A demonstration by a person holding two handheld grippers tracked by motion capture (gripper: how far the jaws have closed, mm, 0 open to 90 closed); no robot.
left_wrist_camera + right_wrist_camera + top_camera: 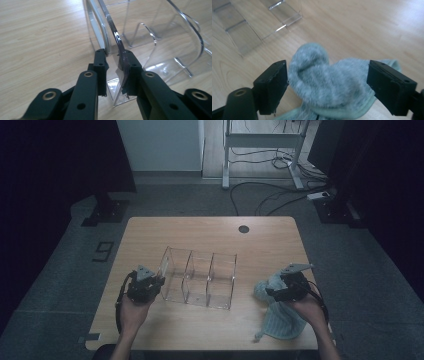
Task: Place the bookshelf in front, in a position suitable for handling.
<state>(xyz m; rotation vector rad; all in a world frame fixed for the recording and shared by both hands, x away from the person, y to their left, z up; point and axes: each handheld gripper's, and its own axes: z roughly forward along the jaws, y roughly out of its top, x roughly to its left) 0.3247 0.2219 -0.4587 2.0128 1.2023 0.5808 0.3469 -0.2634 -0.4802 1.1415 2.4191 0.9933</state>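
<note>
A clear three-compartment organiser [210, 276] stands on the middle of the wooden table [200, 232]. My left gripper [158, 283] is at its left end. In the left gripper view my left gripper [113, 56] has its jaws nearly together on the thin end wall of the organiser [150, 37], one pad on each side. A pale blue-grey sock [285, 322] lies bunched at the table's right front. My right gripper [271, 291] sits over it. In the right gripper view my right gripper [328, 72] stands wide open around the sock [324, 82], while the organiser [244, 37] lies farther off.
A round black cable hole [243, 229] sits near the table's far edge. Bare wood runs along the back and the front middle. Beyond the table are a white desk frame [260, 142] and cables [270, 195] on the floor.
</note>
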